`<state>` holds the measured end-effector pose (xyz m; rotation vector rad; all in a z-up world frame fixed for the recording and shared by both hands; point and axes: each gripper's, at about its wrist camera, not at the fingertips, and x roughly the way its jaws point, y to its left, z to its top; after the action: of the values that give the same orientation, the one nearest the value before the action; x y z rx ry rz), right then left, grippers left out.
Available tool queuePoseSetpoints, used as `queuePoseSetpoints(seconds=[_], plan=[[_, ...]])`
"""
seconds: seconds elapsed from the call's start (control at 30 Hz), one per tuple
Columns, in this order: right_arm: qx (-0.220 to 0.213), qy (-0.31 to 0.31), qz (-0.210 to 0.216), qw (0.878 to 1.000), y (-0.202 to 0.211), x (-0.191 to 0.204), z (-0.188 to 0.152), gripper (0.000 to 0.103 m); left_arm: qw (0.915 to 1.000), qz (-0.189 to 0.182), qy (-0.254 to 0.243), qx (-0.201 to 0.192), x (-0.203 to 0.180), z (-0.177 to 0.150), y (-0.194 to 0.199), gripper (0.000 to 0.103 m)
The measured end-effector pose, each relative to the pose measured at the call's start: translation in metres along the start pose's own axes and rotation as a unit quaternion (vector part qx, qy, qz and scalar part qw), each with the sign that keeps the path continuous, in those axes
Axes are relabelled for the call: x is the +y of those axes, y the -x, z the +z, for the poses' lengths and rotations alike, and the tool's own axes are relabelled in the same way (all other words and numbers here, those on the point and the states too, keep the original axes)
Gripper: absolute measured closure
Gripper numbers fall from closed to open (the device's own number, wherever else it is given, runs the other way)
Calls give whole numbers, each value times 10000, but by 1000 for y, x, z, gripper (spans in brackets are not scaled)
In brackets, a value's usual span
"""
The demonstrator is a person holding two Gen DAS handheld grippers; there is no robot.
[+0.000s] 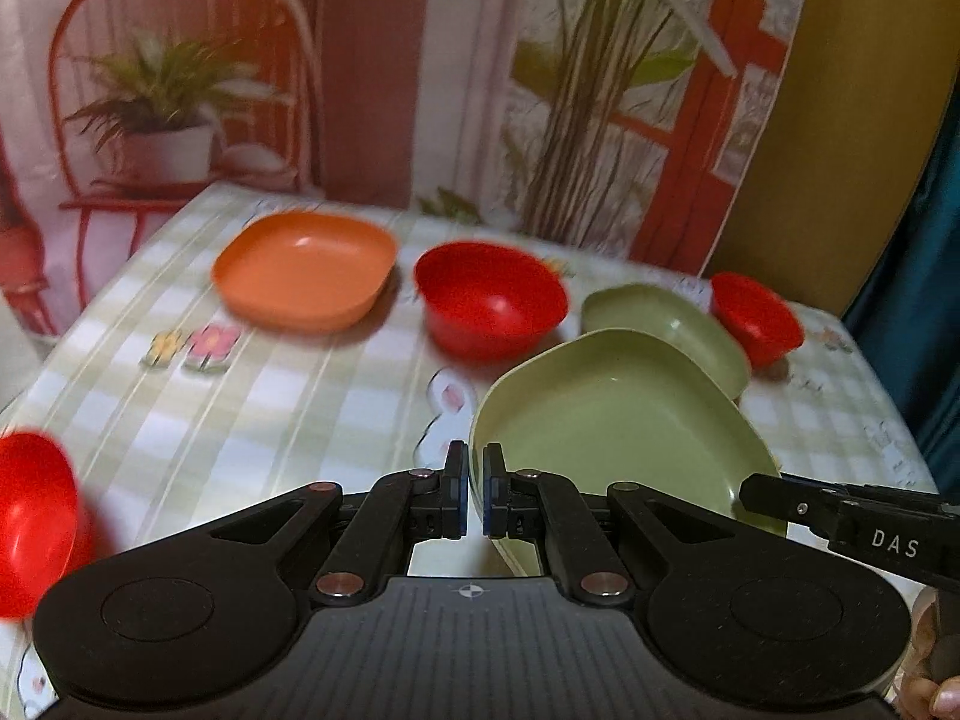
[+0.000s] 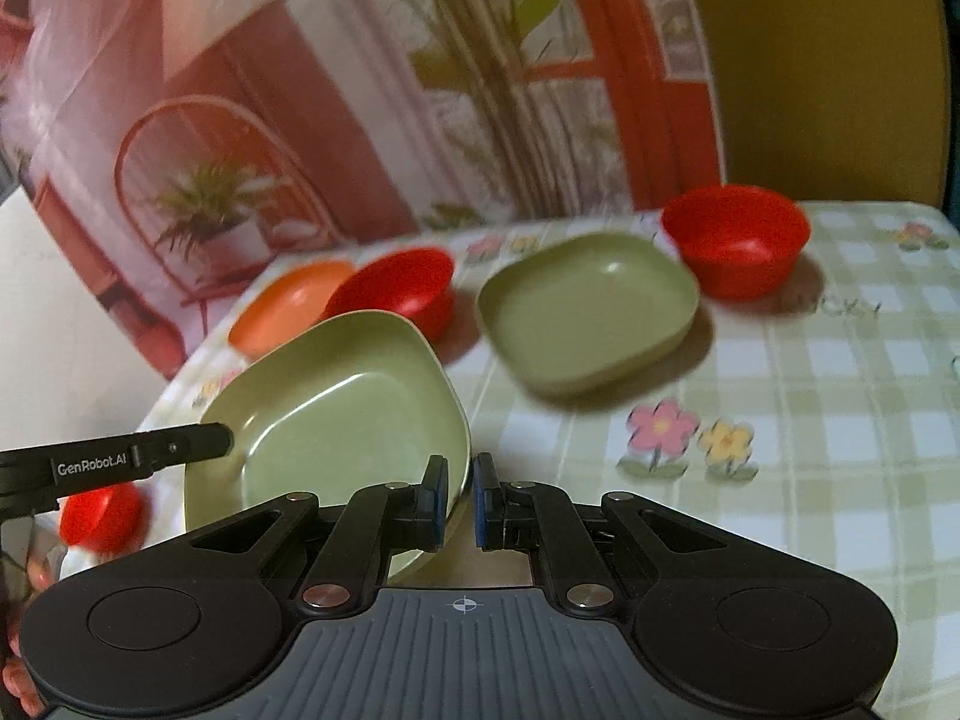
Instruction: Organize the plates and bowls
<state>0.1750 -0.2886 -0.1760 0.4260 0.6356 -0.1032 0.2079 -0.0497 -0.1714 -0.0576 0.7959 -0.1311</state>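
In the left wrist view, the near green plate (image 1: 624, 420) is gripped at its rim by the left gripper (image 1: 474, 489), clamped on the near left edge; it is best kept level. In the right wrist view, the opposite rim is pinched by the right gripper (image 2: 461, 495), the plate tilted above the table (image 2: 840, 420), the second green plate (image 2: 588, 312) lying beyond.

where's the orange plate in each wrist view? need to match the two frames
Left wrist: orange plate on the table, upper left of centre, left of a red bowl.
Right wrist: orange plate far left of centre, partly hidden behind the same red bowl and the held green plate.
Shared landmark: that red bowl beside it.
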Motion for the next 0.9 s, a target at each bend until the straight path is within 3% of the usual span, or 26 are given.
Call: queuePoseSetpoints(seconds=[0.47, 0.7, 0.9], plan=[[-501, -240, -320, 9979, 7, -41, 67, 95, 9985, -387, -350, -145, -51, 69, -32, 97], [-432, -273, -536, 9973, -15, -66, 94, 95, 9971, -468, -592, -28, -69, 96, -65, 97], [-228, -487, -547, 9971, -44, -90, 96, 95, 9946, -424, -910, 273, -73, 105, -105, 97]])
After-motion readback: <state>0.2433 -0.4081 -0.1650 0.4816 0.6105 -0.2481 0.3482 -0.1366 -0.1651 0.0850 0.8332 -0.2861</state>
